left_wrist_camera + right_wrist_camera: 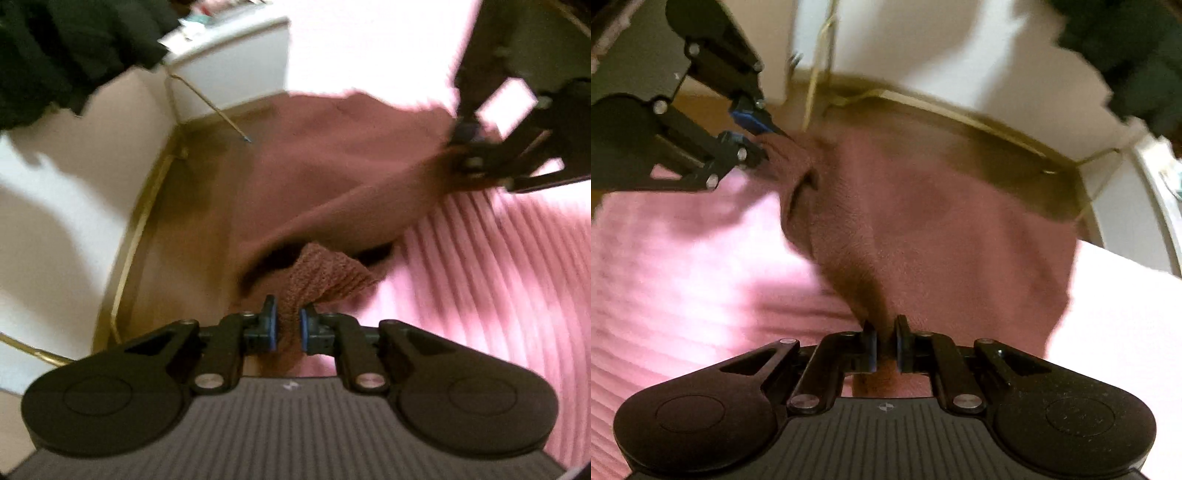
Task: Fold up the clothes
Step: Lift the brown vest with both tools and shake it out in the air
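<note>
Pinching the knitted mauve garment (325, 177) between pressed jaws, left gripper (287, 325) and right gripper (885, 349) stretch it above ribbed pink bedding (498, 266).

The left wrist view looks forward along the left gripper (288, 328), close above a pink ribbed cover (498, 266), and faces a brown floor (184, 221) and a white wall (66, 177). The right wrist view looks along the right gripper (885, 349), just as close above the same cover, towards the same floor and wall. Both share the rust knit garment (332, 184) stretched between them, very near each lens. Each camera catches the other gripper: the right one at the left view's upper right edge, the left one at the right view's upper left corner. Both pictures are blurred.
</note>
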Tool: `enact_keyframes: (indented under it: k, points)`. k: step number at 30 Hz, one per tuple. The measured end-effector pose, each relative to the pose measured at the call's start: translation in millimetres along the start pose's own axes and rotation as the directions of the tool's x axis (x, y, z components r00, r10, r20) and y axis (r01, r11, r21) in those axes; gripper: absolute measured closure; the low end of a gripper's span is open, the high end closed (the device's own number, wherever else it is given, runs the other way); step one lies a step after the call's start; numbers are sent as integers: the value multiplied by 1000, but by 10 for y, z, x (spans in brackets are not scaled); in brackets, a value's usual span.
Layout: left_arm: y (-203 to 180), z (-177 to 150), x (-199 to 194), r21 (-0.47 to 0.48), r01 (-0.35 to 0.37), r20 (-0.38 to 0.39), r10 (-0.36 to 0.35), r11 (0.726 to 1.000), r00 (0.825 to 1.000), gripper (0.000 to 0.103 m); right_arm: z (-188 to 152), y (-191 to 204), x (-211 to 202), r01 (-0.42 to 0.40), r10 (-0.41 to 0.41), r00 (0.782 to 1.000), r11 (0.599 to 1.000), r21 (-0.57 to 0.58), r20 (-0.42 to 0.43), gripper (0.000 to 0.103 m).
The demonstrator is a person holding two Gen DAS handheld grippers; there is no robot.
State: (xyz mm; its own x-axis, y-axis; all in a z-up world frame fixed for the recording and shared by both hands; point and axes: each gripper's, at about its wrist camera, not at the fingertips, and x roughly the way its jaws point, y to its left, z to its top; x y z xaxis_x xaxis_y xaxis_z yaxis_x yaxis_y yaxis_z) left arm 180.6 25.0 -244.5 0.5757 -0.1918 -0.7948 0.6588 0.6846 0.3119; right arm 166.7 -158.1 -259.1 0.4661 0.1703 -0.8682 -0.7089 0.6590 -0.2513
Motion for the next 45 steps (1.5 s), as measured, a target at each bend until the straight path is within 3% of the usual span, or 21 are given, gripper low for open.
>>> enact_keyframes:
  k: [4,9,14,18,21,24,27,30,32,36,39,41,45]
  points:
    - [142,229,-565,-7,10,89,-9,1000,996,95,-128,-205,-757,17,-25,998,991,136,57,97]
    - [-300,650,-1466,111,71,211,-93,991,973,96,-599,-206,-1700,14,-44,995,953,303,93,97]
    - [-1240,1020,-2316,218,173,278,-231,960,932,96,-1596,-49,-2769,40,-93,992,869,494,83,97]
    - [-2246,1285,-2794,283,282,279,-360,917,890,96,-2693,201,-3546,127,-163,987,760,637,-1,97]
    - [-3100,1427,-3042,317,403,248,-485,859,839,96,-3520,383,-4126,195,-206,976,658,728,-76,97]
    - [-3861,1617,-3209,358,529,198,-616,769,762,96,-4347,566,-4706,262,-236,959,541,799,-155,97]
    - [-4492,1759,-3363,442,602,150,-717,665,681,96,-4553,851,-5021,287,-265,946,433,854,-184,97]
    - [-4917,1852,-3521,553,629,101,-793,547,600,96,-4687,1148,-5305,302,-292,933,322,897,-210,97]
    - [-5155,1750,-3718,612,625,80,-824,485,560,96,-4776,1346,-5495,309,-307,924,245,919,-229,97]
    - [-5217,1711,-3884,693,601,53,-860,397,507,96,-4955,1742,-5874,315,-333,903,86,945,-270,97]
    - [-5218,1803,-4089,721,593,44,-877,360,478,96,-5088,2039,-6158,311,-347,887,-34,950,-303,97]
    - [-5210,1942,-4231,725,597,43,-887,343,459,96,-5136,2170,-6429,268,-367,889,-66,961,-273,97]
    - [-5367,2347,-4619,747,587,43,-903,313,428,96,-5224,2018,-6865,196,-428,876,-106,975,-223,97]
